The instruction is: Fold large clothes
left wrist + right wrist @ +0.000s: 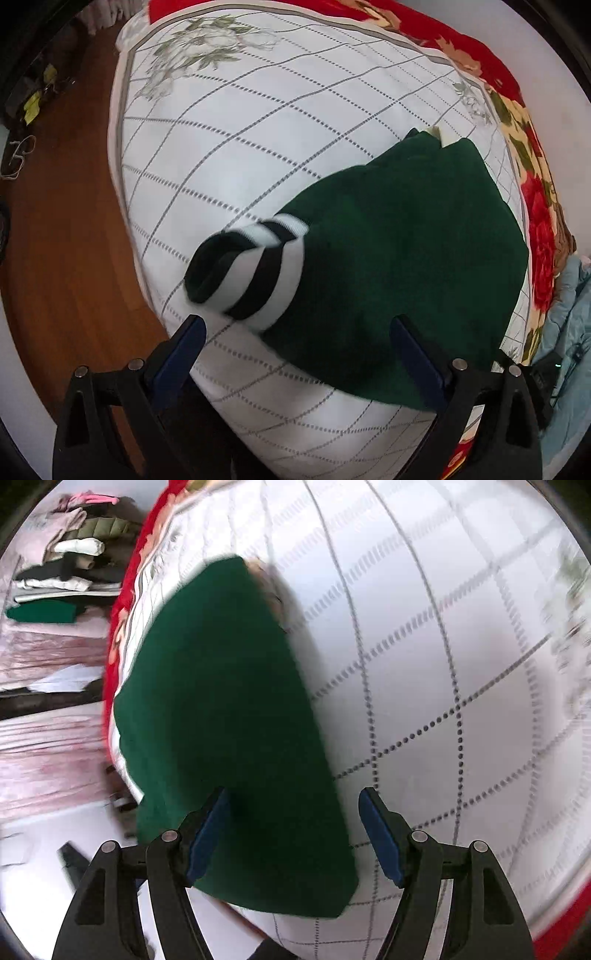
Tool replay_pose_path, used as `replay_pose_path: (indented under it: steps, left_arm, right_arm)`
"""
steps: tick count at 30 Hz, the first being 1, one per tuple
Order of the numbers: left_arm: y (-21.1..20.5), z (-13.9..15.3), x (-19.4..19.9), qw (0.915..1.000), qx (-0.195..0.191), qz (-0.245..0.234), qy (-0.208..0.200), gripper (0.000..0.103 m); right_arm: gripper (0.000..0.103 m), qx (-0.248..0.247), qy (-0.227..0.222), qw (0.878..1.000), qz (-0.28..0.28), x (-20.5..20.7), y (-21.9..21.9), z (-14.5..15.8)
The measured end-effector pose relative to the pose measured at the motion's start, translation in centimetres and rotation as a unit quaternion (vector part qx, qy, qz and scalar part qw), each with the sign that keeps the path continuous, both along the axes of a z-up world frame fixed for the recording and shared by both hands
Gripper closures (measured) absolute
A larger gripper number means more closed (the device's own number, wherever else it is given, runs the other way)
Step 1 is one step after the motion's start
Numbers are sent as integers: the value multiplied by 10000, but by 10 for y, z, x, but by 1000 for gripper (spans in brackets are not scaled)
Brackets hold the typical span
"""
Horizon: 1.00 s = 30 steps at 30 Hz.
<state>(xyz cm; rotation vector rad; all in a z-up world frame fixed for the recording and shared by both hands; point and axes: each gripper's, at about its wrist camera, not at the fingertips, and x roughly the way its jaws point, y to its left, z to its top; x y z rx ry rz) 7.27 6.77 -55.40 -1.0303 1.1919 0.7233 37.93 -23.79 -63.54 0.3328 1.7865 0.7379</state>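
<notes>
A dark green knitted sweater (399, 258) lies folded on the white quilted bedspread with a grey grid pattern (258, 129), near the red floral blanket (535, 206) along the bed's edge; its black-and-white striped cuff (251, 273) lies across the fold, pointing toward the wooden floor (62, 236); the left gripper (299, 350) hangs over it with blue-padded jaws spread wide, holding nothing; the right gripper (295, 834) is likewise wide open and empty above the sweater (229, 720); a pile of folded clothes (66, 568) sits beyond the bed.
</notes>
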Motion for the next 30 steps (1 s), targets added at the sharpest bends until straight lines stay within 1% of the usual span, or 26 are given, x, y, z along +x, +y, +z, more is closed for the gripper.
replay_pose_path:
  steps: [1,2,4,6,7,8,9,10,11,12,13,16,17,18,19,20,21,22,23,24,25,26,27,28,30]
  left_arm:
    - [1,3,6,9999,94,-73,-59,2]
    - [2,9,12,9995,215,-183,-108,2]
    - [0,16,25,9984,386,-402,-133,2]
    - [-2,19,40,9964,554,-644,-74,2]
    - [-1,20,45,9956,605,-710,-62,2]
    - [1,20,51,9948,664,-777,-54,2]
    - [4,20,53,9942,723,-797,-20,2]
    - [9,20,56,9933,821,-816,21,2]
    - [13,21,59,9924,894,-847,39,2]
    - [17,21,59,9921,906,-865,22,2]
    - [22,22,59,9921,898,-879,-13,2]
    - [30,22,71,9918,745,-1034,-137,2]
    - [29,23,76,9912,684,-1116,-203,2]
    - [25,25,82,9897,615,-1263,-275,2]
    - [20,28,89,9876,540,-1444,-308,2]
    - [11,33,99,9843,473,-1654,-387,2]
    - [2,40,106,9804,483,-1852,-468,2]
    - [-5,46,112,9768,519,-2019,-487,2]
    - [-16,54,122,9711,572,-2267,-483,2]
    - [-24,61,127,9666,625,-2431,-520,2]
    - [-31,67,132,9631,671,-2546,-559,2]
    - [-37,74,136,9601,707,-2649,-548,2]
    - [-41,78,137,9582,743,-2715,-505,2]
    - [-44,81,138,9574,765,-2741,-482,2]
    - [-51,88,132,9570,819,-2757,-374,2]
  right_arm:
    - [16,193,109,9997,63,-7,13,-19]
    - [13,404,210,9989,120,-5,20,-28]
    - [4,774,438,9959,153,-1,39,-47]
    - [6,1043,495,9932,163,3,60,-53]
    - [13,1141,488,9921,207,2,72,-54]
    - [15,1053,432,9931,272,-2,86,-58]
    - [23,968,382,9941,291,-2,98,-58]
    - [39,962,404,9944,180,-2,100,-57]
    - [46,990,464,9940,46,-3,90,-51]
    - [55,1098,610,9919,-200,-4,84,-48]
    - [60,1137,621,9910,-351,-22,80,-42]
    - [62,1092,627,9907,-523,-33,48,-31]
    - [62,1064,644,9906,-566,-27,35,-28]
    - [62,1016,646,9912,-557,-32,19,-28]
    - [57,980,664,9916,-522,-32,7,-25]
    - [53,893,774,9913,-586,-36,-7,-29]
    - [45,818,852,9905,-703,-38,-28,-27]
    - [37,742,863,9907,-748,-34,-39,-25]
    - [32,593,824,9919,-767,-40,-41,-30]
    - [25,386,735,9933,-803,-42,-45,-31]
    - [22,314,641,9942,-801,-46,-54,-26]
    - [21,224,519,9953,-785,-47,-49,-24]
    - [19,114,380,9963,-758,-47,-46,-21]
    - [15,9,261,9971,-720,-47,-51,-18]
    - [12,-126,-51,9976,-673,-49,-44,-12]
